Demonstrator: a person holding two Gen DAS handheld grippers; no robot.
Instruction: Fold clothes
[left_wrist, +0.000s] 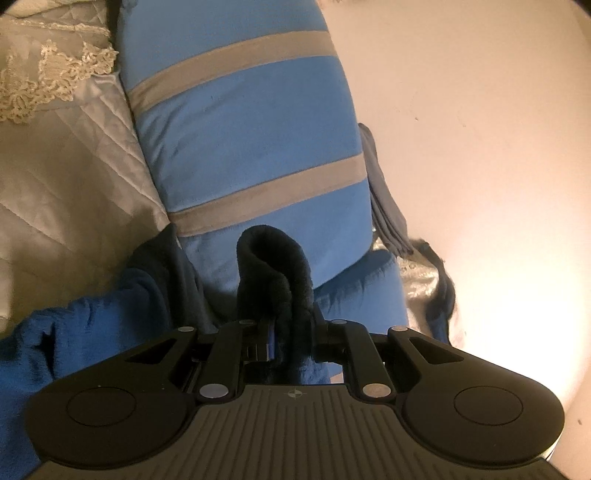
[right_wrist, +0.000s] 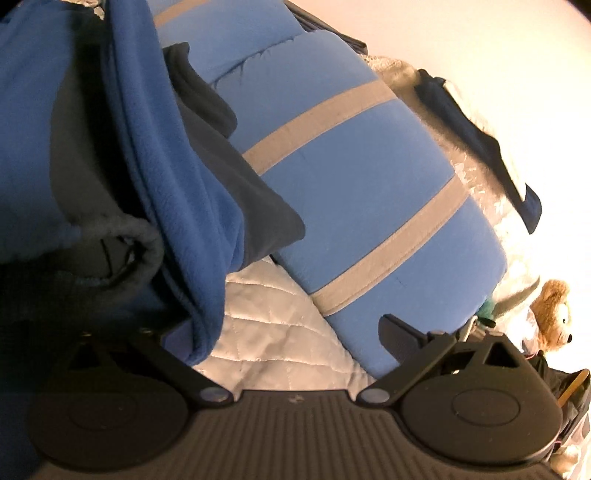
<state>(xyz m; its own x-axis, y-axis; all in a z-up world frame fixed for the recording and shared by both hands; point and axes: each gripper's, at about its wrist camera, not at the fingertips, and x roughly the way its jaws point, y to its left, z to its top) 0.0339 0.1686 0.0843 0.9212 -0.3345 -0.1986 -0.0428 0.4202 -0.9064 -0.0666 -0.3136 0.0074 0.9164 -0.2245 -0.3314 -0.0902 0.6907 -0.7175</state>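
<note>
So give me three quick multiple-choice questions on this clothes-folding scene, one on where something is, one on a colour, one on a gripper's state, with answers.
1. Where is the teddy bear in the right wrist view?
A. far right edge
B. top left
C. centre

2. The stripes on the light blue cushion are
A. red
B. grey
C. black

3. The left gripper is
A. open and empty
B. out of view
C. shut on dark fleece fabric

Answers:
A: the teddy bear sits at the right edge.
B: the light blue cushion has grey bands.
C: the left gripper clamps the dark fleece fabric.
</note>
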